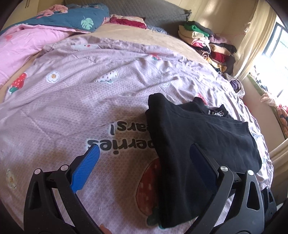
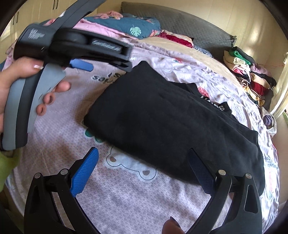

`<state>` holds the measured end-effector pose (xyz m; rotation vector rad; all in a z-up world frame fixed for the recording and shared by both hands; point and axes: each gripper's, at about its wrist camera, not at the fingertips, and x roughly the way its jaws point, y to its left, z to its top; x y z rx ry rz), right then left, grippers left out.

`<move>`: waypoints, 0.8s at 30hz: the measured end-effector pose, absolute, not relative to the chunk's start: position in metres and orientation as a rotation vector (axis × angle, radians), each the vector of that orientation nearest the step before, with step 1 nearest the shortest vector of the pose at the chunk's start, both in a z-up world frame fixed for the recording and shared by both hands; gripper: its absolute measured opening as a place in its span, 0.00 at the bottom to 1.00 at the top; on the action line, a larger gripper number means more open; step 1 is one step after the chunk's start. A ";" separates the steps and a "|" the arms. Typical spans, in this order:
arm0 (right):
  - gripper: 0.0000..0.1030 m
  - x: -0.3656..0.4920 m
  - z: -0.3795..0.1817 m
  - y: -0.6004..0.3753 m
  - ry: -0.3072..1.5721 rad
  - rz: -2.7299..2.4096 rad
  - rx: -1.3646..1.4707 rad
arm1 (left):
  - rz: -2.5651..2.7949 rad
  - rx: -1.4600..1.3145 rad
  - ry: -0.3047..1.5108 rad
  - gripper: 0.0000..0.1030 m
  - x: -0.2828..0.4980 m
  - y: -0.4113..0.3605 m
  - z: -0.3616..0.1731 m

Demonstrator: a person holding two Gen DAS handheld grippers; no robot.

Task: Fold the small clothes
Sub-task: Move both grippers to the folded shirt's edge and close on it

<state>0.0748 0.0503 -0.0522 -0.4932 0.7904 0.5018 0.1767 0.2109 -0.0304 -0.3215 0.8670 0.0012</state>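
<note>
Lilac cotton covers the whole working surface: a bedsheet (image 1: 75, 108) printed with strawberries, daisies, cups and a bear outline, spread over a bed whose grey quilted headboard (image 1: 162, 14) runs along the far side. Cream walls close the room, with a bright window (image 1: 277, 54) and pale curtain on the right and cupboard doors in the far left corner.

At the head of the bed lie a pink quilt (image 1: 23, 45), a teal leaf-print blanket (image 1: 75, 18) and a red patterned cloth (image 1: 129, 22). A tall stack of folded clothes (image 1: 207, 46) stands by the right edge near the wall, well apart from the work.

The black garment (image 2: 162, 115) lies folded flat on the sheet, right of centre, nothing pinching it. The left gripper (image 1: 144, 158) hovers at its near left edge with its blue pads spread wide; one finger sits over bare sheet, the other above the cloth. The right gripper (image 2: 144, 162) is likewise wide apart at the garment's near edge, holding nothing. In the right wrist view the left hand (image 2: 21, 86) wraps the left tool's grey handle, a lime-green sleeve below it; that tool hides part of the sheet's lettering and is blurred.

Upside-down print on the sheet reads partly "berries" and "ars!". A white word on the garment's neck label is too broken to read
</note>
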 end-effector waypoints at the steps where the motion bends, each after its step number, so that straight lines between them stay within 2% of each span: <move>1: 0.96 0.076 -0.055 0.052 0.793 0.502 -0.506 | 0.004 -0.319 0.872 0.91 0.180 0.211 -0.032; 9: 0.96 0.095 -0.084 0.068 0.786 0.479 -0.616 | 0.010 -0.324 0.896 0.91 0.196 0.214 -0.041; 21: 0.95 0.131 -0.092 0.085 0.699 0.446 -0.691 | 0.022 -0.330 0.931 0.91 0.215 0.215 -0.054; 23: 0.91 0.130 -0.091 0.082 0.671 0.434 -0.690 | 0.023 -0.335 0.938 0.91 0.217 0.215 -0.056; 24: 0.86 0.130 -0.090 0.080 0.657 0.432 -0.687 | 0.023 -0.335 0.941 0.91 0.218 0.214 -0.056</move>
